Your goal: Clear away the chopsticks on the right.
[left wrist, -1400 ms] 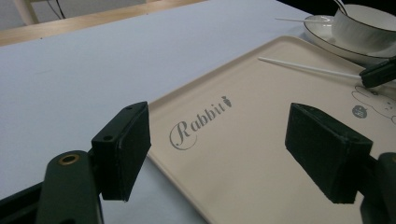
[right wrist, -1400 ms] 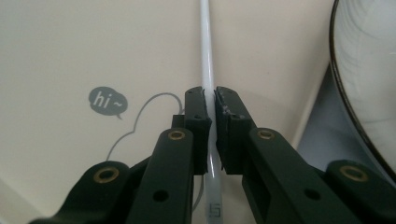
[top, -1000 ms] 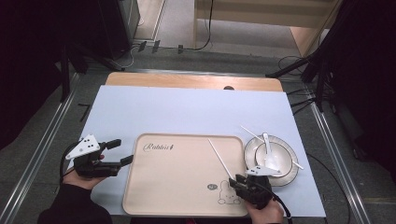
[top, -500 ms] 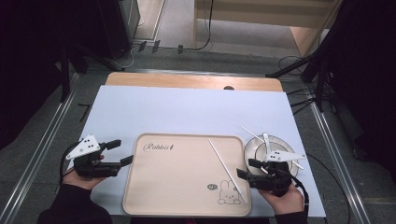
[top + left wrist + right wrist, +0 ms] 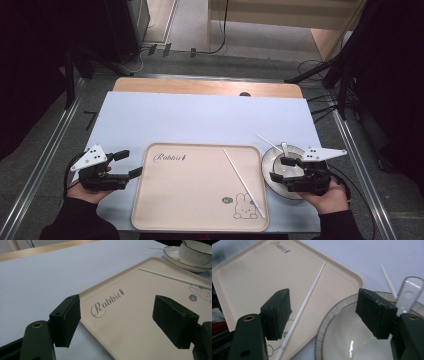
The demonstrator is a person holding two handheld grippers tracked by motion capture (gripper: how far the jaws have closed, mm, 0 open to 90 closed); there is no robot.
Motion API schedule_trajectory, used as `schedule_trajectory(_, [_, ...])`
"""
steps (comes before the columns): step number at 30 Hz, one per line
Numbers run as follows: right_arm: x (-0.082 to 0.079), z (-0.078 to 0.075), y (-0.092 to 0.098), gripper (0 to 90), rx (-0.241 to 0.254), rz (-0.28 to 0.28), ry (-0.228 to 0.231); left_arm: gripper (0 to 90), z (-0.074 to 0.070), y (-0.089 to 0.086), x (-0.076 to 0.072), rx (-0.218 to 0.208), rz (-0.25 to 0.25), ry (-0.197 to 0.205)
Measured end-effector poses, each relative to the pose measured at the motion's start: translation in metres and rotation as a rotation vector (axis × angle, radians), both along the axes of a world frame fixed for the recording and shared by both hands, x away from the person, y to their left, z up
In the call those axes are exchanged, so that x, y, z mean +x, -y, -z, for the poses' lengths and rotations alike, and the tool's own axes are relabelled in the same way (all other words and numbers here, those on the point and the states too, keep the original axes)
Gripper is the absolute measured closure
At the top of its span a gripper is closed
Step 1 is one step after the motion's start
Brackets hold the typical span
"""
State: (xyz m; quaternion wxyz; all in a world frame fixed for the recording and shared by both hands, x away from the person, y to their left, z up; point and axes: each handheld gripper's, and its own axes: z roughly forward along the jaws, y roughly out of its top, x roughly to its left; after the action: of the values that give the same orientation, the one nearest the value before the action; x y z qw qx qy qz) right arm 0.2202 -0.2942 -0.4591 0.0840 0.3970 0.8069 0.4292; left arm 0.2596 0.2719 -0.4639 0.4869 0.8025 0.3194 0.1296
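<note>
A beige tray (image 5: 190, 200) printed "Rabbit" lies at the table's front with one white chopstick (image 5: 243, 182) slanting across its right side. To its right a white bowl on a saucer (image 5: 268, 167) holds a clear spoon (image 5: 284, 148), and a second chopstick (image 5: 269, 142) rests on its rim. My right gripper (image 5: 280, 169) hovers over the bowl (image 5: 332, 322); its jaws have just been opening and nothing is between them (image 5: 324, 315). My left gripper (image 5: 127, 163) stands open at the tray's left edge (image 5: 116, 322), empty, with the tray (image 5: 140, 297) just ahead.
The tray and bowl sit on a pale blue mat (image 5: 200, 120) over a wooden table (image 5: 200, 86). Metal rails (image 5: 55, 145) run along both sides of the table. Cables (image 5: 220, 47) lie on the floor beyond the far edge.
My right gripper has left the near end of the chopstick on the tray, moved right and upward over the bowl, and its jaws have spread. The left gripper has stayed put.
</note>
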Motion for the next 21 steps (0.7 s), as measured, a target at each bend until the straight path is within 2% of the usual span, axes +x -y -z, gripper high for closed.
schedule_trajectory(4, [0.004, -0.003, 0.017, 27.8, 0.021, 0.009, 0.007, 23.0, 0.000, -0.001, 0.000, 0.000, -0.001, 0.000])
schedule_trajectory(7, [0.006, -0.003, 0.029, 27.5, 0.000, 0.018, 0.018, 23.0, 0.000, 0.000, 0.000, -0.001, 0.000, -0.001])
schedule_trajectory(13, [0.009, -0.003, 0.052, 27.6, 0.009, 0.070, 0.025, 23.0, 0.000, 0.000, 0.000, -0.001, 0.000, -0.001])
schedule_trajectory(16, [0.009, -0.001, 0.069, 27.6, 0.013, 0.114, 0.021, 23.0, 0.000, 0.000, -0.001, -0.003, -0.001, -0.002])
schedule_trajectory(21, [0.008, 0.001, 0.085, 29.0, 0.015, 0.157, 0.021, 23.0, 0.000, 0.000, -0.001, -0.003, -0.001, -0.001])
